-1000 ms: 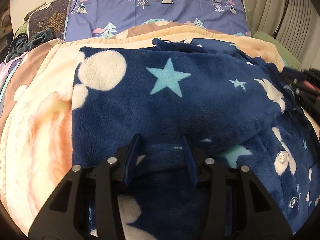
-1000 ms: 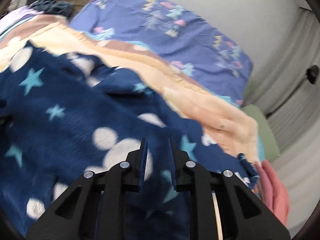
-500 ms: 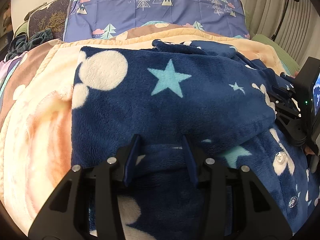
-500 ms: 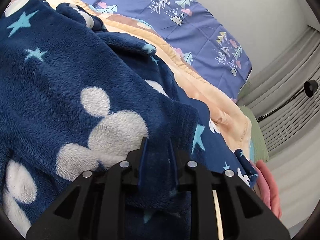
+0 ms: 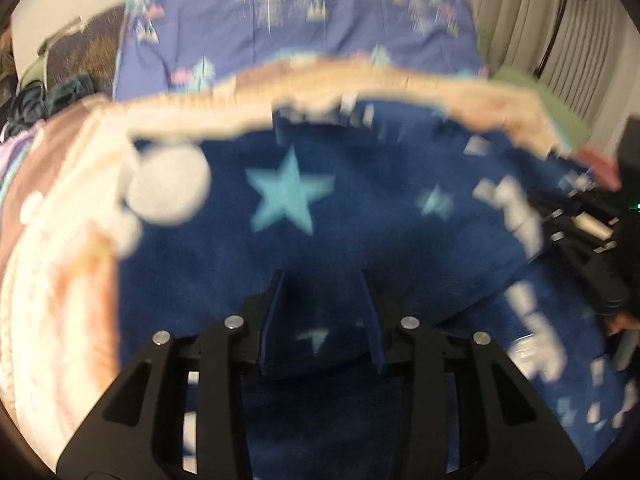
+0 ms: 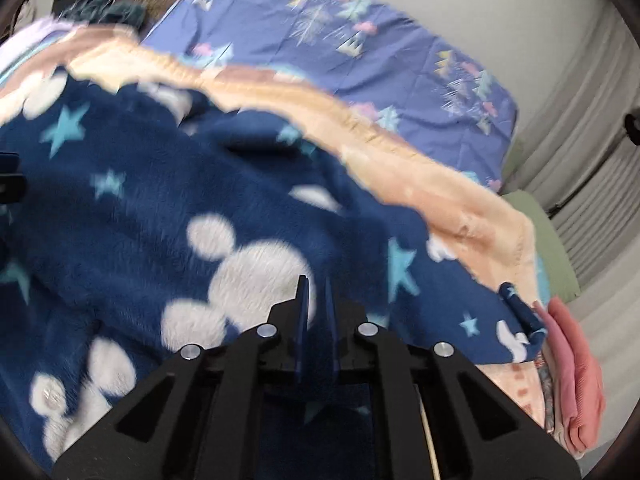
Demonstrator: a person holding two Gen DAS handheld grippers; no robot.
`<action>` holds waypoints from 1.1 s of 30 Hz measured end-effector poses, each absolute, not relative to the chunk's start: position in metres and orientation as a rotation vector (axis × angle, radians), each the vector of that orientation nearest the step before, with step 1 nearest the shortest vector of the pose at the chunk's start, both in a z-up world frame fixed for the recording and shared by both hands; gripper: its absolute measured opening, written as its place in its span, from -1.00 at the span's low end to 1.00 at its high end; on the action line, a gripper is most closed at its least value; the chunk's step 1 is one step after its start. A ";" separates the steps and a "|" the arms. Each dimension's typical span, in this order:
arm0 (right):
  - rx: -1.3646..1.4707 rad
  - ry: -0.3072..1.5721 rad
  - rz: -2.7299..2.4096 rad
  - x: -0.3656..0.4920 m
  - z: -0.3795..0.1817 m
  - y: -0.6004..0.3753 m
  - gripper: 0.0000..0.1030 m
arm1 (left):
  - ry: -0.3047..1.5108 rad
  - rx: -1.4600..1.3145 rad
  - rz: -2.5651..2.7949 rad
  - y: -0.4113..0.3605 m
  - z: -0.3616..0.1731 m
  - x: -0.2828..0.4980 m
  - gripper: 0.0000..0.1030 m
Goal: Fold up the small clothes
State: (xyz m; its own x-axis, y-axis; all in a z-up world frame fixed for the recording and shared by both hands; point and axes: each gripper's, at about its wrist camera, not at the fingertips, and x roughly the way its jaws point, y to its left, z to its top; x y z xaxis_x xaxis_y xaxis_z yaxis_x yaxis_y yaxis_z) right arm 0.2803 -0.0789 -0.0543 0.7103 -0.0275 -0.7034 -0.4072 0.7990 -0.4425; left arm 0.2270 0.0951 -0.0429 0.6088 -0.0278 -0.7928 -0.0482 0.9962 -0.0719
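Left wrist view, blurry: left claw (image 5: 323,286) points down at a navy fleece garment (image 5: 360,216) w/ pale stars and white mouse-head shapes, spread over a peach blanket (image 5: 68,264). Its jaws are closing w/ a fold of the navy fleece between them; the pads look to be pressing on the cloth, though blur makes that hard to be sure of. Beyond the claw, past the garment's far edge, a purple pillow (image 5: 304,20) w/ tree print. Off to the claw's right the other gripper shows as a dark shape at the garment's edge. Right wrist view: right claw (image 6: 316,292) sits over the same garment (image 6: 168,200), a white mouse-head shape just ahead-left of the tips. Jaws closing, nearly together, a thin strip of fleece showing in the narrow gap. To the claw's right, pink folded clothes (image 6: 576,376) lie beside the blanket (image 6: 460,200); pillow (image 6: 360,44) far ahead.
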 end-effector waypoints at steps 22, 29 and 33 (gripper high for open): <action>-0.108 0.854 0.117 0.280 0.000 -0.253 -0.63 | 0.825 0.031 -0.105 0.002 0.014 0.218 0.14; 0.102 0.876 0.026 0.295 -0.003 -0.333 -0.62 | 0.885 0.021 -0.144 -0.034 -0.010 0.250 0.14; 0.257 0.880 -0.023 0.306 -0.006 -0.379 -0.47 | 0.899 0.068 -0.115 -0.050 -0.034 0.261 0.30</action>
State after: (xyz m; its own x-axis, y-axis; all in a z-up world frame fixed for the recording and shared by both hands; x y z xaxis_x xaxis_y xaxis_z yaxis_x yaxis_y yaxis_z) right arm 0.3056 -0.3788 -0.0062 0.6392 0.0854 -0.7643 0.1255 0.9689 0.2132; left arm 0.2613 -0.0498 -0.0337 0.6171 -0.0717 -0.7836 0.1288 0.9916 0.0107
